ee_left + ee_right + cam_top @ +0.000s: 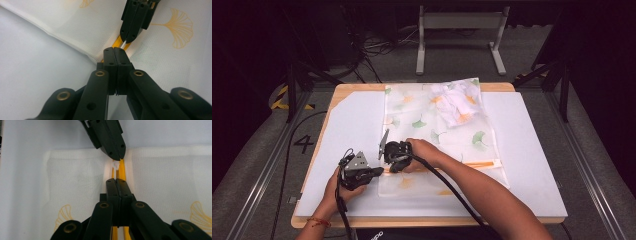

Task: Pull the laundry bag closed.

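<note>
Clearly both tools are clamped on the bag's yellow zip strip [121, 171]: the right gripper [116, 181] pinches it beside the white slider [115, 165], the left gripper [114, 51] at the bag's near-left edge. The ginkgo-print bag [472, 135] lies flat on the white table [347, 130], limp and slippery; I would grip its stiffer zip band.

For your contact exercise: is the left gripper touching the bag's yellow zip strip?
Touching: the left gripper view shows the left gripper shut on the yellow zip strip.
</note>
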A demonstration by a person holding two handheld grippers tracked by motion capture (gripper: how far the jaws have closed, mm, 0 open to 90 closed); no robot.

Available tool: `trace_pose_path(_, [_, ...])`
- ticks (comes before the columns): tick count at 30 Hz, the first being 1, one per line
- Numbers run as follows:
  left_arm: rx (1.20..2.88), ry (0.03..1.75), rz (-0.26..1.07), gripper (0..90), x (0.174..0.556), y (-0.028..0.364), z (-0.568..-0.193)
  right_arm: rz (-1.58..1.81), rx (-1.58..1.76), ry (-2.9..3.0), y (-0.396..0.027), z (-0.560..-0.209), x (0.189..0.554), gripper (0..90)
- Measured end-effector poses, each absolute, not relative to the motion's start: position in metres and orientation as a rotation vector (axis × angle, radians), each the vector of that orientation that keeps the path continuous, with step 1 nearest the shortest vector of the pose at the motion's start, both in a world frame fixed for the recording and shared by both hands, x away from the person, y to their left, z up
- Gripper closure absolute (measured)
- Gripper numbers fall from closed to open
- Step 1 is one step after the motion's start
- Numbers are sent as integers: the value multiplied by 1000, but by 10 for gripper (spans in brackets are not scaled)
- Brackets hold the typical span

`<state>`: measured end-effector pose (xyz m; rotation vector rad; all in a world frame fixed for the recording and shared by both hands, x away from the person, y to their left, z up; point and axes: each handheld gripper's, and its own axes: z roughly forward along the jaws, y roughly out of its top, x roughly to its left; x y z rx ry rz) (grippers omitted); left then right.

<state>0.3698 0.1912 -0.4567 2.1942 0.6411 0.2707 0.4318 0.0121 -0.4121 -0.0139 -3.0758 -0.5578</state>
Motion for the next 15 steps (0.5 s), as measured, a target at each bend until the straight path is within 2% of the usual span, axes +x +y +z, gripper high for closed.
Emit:
trace_pose_path(1, [2193, 633, 274, 860, 369, 191, -457, -560, -10, -3075, 12, -413, 432, 898])
trace_pose_path(4, [2198, 643, 273, 900, 370, 191, -457, -553, -12, -3059, 12, -414, 433, 896])
trace_pose_path(9, [2196, 651, 245, 900, 372, 192, -457, -530, 9, -3070, 20, -416, 431, 888])
trace_pose_path(15, [2191, 653, 246, 900, 372, 192, -457, -486, 17, -3030, 29, -417, 432, 827])
